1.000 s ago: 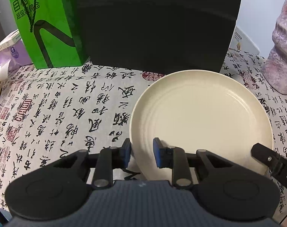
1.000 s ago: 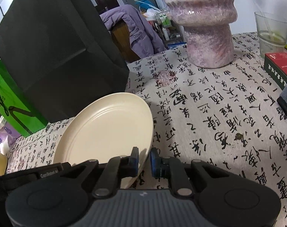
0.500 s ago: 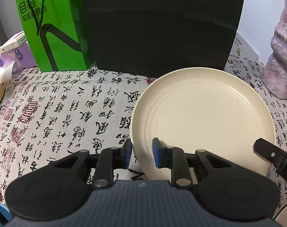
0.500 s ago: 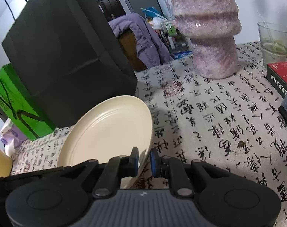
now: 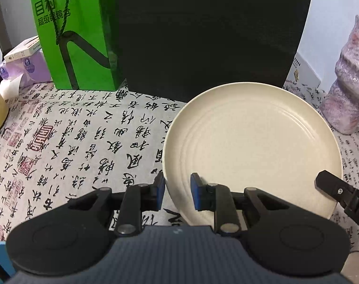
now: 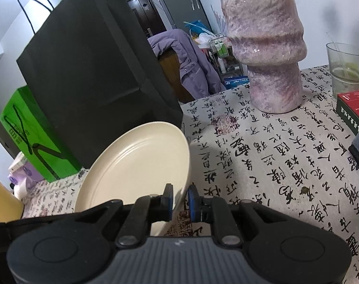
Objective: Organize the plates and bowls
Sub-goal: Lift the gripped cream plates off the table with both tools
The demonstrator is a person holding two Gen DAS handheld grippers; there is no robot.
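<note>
- Cream plate (image 5: 250,146) tilted above the calligraphy-print surface (image 5: 85,142), before the black bag (image 5: 203,35).
- Left gripper (image 5: 177,190) clamped on its near rim.
- Right gripper (image 6: 180,200) clamped on the opposite rim.

We are seeing one cream plate (image 5: 252,142), two paper bags, one green (image 5: 77,35) and one black (image 5: 210,30), one pink wrapped roll (image 6: 267,47), one drinking glass (image 6: 345,68), and two grippers, left (image 5: 177,191) and right (image 6: 180,200).
</note>
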